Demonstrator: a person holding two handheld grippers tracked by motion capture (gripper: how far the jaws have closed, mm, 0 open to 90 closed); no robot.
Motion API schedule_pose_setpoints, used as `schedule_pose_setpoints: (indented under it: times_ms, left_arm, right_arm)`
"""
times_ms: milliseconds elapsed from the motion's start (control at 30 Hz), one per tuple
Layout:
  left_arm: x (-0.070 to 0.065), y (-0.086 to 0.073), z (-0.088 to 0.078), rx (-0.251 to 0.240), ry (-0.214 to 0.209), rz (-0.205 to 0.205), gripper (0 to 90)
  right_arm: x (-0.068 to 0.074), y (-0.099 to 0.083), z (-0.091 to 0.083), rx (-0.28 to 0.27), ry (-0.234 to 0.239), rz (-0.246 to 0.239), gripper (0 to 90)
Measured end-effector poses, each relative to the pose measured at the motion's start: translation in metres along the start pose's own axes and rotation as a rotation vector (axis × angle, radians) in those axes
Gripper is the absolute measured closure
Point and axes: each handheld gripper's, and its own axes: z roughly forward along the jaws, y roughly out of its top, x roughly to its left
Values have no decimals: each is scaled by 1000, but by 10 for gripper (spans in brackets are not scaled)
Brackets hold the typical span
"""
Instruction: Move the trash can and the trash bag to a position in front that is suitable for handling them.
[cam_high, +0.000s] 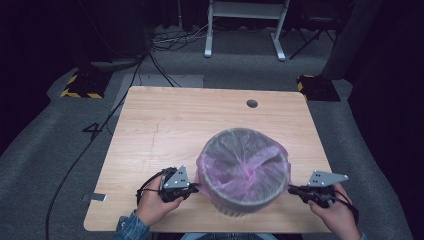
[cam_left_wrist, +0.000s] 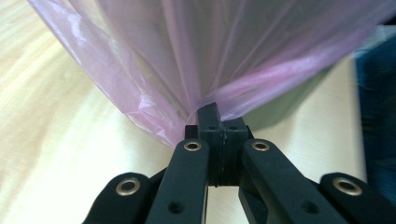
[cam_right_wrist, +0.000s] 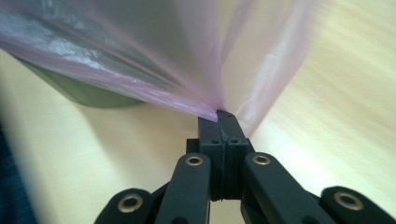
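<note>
High view: left gripper and right gripper both clamped on pink bag over bin.

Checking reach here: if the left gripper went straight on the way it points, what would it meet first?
The left gripper, shut on the pink bag, would probably push that film against the bin right behind it.

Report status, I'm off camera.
Left gripper and right gripper shut on thin pink plastic bag. Bag drapes round grey bin. Nothing in the way.
</note>
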Motion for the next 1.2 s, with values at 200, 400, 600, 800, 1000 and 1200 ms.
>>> schedule_pose_setpoints:
  times_ms: [200, 400, 600, 800, 1000, 1200]
  left_arm:
    - [-4, -15, 2, 60, -119, -44, 900]
    - [-12, -26, -18, -3, -116, -96, 553]
    - [-14, -15, -56, -161, -78, -74, 310]
    - [0, -1, -62, -186, 24, -59, 250]
    - [2, 26, -38, -209, -37, -15, 179]
    - [12, 32, -31, -213, -98, 10, 608]
  right_arm:
    - [-12, -14, 7, 14, 30, 78, 900]
    - [-10, -21, -7, 21, 114, 76, 660]
    - [4, -3, -34, -94, 150, -12, 302]
    - [3, 19, -40, -184, 131, -7, 210]
    - [-10, 39, -11, -208, 220, -12, 279]
    - [-20, 48, -2, -255, 366, -35, 900]
